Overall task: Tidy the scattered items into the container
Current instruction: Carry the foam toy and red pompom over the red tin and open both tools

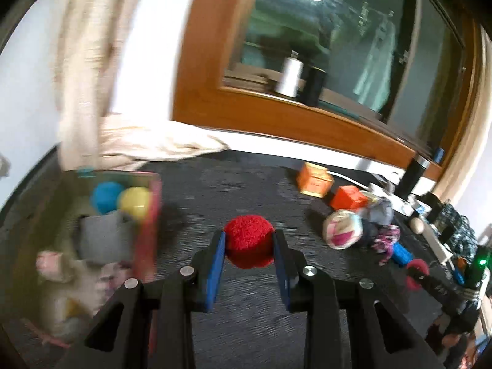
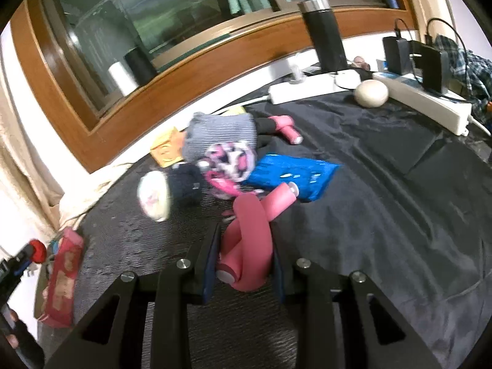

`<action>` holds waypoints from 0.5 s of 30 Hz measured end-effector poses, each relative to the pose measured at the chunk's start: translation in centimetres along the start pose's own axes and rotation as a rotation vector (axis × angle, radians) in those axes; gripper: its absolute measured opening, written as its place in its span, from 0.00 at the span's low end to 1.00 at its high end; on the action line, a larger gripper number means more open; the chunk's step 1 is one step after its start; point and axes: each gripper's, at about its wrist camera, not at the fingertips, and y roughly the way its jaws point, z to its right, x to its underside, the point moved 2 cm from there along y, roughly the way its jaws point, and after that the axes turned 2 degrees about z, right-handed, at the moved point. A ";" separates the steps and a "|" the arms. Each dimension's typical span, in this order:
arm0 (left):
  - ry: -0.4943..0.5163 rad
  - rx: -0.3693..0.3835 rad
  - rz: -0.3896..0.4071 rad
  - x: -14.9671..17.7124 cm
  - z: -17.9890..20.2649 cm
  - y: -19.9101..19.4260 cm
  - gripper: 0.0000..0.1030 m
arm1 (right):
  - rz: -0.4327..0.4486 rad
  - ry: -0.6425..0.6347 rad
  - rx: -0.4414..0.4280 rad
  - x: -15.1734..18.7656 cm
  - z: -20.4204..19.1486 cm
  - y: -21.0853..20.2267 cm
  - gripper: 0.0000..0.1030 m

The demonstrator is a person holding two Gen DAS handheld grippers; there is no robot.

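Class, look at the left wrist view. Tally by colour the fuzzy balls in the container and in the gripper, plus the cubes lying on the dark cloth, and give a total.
Red ball, held in the left gripper: 1
Blue ball, in the container: 1
Yellow ball, in the container: 1
Orange cubes: 2
Total: 5

Red pompom (image 1: 249, 245), pink tube (image 2: 250, 243), blue-padded gripper (image 1: 249, 247).

A big window (image 1: 323, 30) with a brown wooden frame (image 1: 246, 113) sits in a white wall (image 1: 27, 77). A cream curtain (image 1: 89, 61) hangs beside it.
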 end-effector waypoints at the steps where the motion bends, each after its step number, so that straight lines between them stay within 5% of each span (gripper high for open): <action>1: -0.010 -0.022 0.009 0.1 -1.3 -0.7 0.31 | -0.010 -0.002 -0.027 0.0 -1.0 -0.2 0.32; 15: -0.158 -0.240 0.059 2.0 -14.1 -5.8 0.32 | -0.069 -0.331 -0.382 3.2 -21.9 -1.7 0.32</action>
